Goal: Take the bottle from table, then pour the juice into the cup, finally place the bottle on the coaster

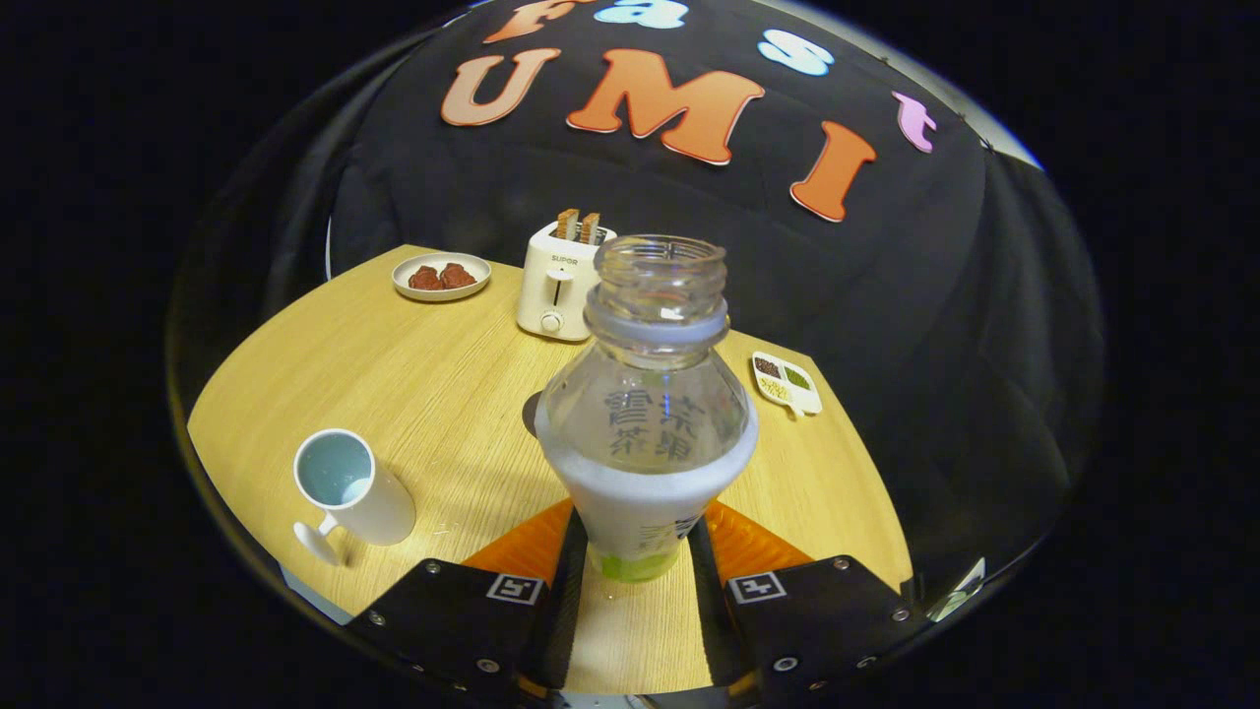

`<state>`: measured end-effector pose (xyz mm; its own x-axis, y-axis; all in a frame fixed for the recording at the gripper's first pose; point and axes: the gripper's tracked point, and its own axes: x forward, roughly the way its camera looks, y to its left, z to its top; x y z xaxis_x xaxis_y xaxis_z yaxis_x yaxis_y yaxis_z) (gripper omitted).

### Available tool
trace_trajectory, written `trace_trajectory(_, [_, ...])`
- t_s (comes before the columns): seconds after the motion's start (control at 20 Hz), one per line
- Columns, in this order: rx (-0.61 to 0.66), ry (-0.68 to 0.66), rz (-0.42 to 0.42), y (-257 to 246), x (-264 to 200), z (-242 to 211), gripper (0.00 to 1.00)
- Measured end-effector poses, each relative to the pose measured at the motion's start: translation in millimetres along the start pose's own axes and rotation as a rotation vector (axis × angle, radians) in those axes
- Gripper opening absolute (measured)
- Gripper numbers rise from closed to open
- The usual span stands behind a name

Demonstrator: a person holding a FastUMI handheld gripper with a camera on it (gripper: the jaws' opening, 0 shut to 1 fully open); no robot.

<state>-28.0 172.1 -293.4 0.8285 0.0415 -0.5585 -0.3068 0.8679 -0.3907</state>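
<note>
Gripper [638, 551] is closed down on the bottle [645, 414], both fingers [566, 551] pressing against the lower body of it from either side, gap between them only as wide as the bottle's narrow lower part. Bottle stands upright between the fingers, cap off, mouth open at the top, clear upper part with printed characters, a white label band around the lower half and a bit of green at the base. Whether the base rests on the desk [433, 394] or is slightly lifted cannot be told. Desk is light wood grain, rounded edge. White cup [352, 487] with a handle sits near the desk edge, off to the left of the fingers and well apart from the bottle, tilted toward the camera by the lens, inside pale blue-white; liquid level in it cannot be told. Beyond the bottle, a cream toaster [556, 286] with two slices of toast [579, 226] sticking out of its slots. Left of the toaster, a small plate [441, 277] carrying two reddish-brown pieces. Right of the bottle, near the far desk edge, a small white divided dish [787, 383] with dark, green and pale contents in separate compartments. A dark round shape [533, 414] shows on the desk just behind the bottle's left side, mostly hidden.
</note>
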Motion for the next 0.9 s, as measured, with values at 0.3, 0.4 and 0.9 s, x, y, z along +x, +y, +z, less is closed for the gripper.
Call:
trace_trajectory(0.3, [-0.222, -0.027, -0.041, 36.7, -8.7, 6.1, 0.53])
trace_trajectory(0.4, [-0.308, -0.033, -0.072, 46.3, -9.2, 6.8, 0.53])
trace_trajectory(0.9, [-0.702, -0.089, -0.182, 72.3, -6.3, 15.0, 0.53])
